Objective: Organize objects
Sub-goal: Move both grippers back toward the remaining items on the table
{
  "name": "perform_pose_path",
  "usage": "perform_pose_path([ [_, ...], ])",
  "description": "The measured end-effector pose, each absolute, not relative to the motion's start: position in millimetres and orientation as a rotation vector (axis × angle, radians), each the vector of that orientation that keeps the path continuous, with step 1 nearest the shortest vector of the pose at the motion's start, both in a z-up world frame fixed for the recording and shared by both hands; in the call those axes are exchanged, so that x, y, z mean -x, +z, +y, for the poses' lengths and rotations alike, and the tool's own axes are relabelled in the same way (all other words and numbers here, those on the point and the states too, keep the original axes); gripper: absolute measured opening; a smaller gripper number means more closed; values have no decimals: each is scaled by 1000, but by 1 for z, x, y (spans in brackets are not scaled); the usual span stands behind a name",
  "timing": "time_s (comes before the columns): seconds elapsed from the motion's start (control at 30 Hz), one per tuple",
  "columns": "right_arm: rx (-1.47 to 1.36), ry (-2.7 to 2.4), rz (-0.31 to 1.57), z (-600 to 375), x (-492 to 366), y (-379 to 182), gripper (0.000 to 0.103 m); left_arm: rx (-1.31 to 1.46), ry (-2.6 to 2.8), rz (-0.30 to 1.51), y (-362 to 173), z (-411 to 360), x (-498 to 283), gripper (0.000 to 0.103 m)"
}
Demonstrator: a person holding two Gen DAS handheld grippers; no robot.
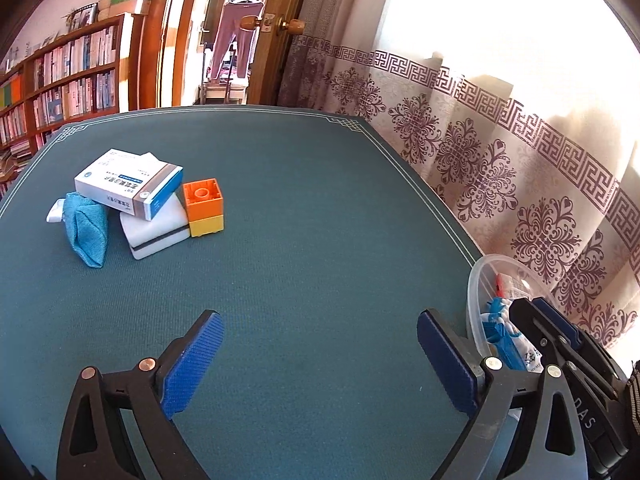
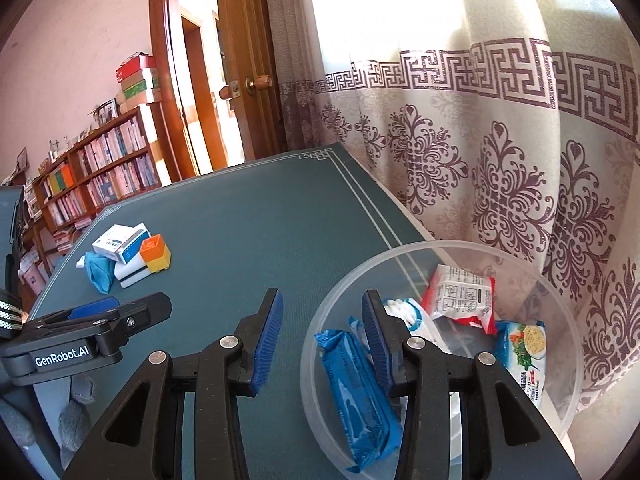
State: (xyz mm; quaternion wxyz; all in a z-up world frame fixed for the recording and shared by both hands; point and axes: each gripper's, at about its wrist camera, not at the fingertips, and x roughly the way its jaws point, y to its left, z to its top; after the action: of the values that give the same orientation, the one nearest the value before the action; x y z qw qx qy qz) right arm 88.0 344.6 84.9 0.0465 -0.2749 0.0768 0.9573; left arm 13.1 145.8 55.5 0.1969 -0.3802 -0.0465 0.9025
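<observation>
A pile sits at the far left of the green table: a white and blue medicine box [image 1: 128, 182] [image 2: 120, 243] lying on a white sponge block [image 1: 154, 230], a folded blue cloth [image 1: 87, 230] [image 2: 99, 272], and an orange brick on a yellow brick [image 1: 203, 206] [image 2: 156, 258]. A clear plastic bowl [image 2: 320, 360] [image 1: 476, 300] at the right holds a blue packet [image 2: 356, 396], a red and white packet [image 2: 460, 296] and a noodle packet [image 2: 524, 356]. My left gripper [image 1: 320, 360] is open and empty over bare table. My right gripper [image 2: 320, 340] is open and empty at the bowl's near left rim, above the blue packet.
A patterned curtain [image 2: 500, 184] hangs close behind the table's right edge. A bookshelf [image 1: 64, 80] and an open wooden door [image 2: 248, 80] stand beyond the far edge. The left gripper [image 2: 92, 332] shows at the left in the right wrist view.
</observation>
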Motion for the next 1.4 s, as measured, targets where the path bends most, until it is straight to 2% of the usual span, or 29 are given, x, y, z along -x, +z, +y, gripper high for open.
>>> perform_pose_path([
  [0.63,1079,3040,196,278,-52,54,44,1160,2659,-214,40,77,8,101],
  [0.8,1097,3045,213,274,-47,52,56,1184,2692,-215,36,59,11,101],
  [1.1,1161,3063,210,262,-37,45,56,1208,2747,-248,34,35,19,101],
  [1.4,1242,3068,261,254,-20,34,56,1238,2811,-192,30,24,28,101],
])
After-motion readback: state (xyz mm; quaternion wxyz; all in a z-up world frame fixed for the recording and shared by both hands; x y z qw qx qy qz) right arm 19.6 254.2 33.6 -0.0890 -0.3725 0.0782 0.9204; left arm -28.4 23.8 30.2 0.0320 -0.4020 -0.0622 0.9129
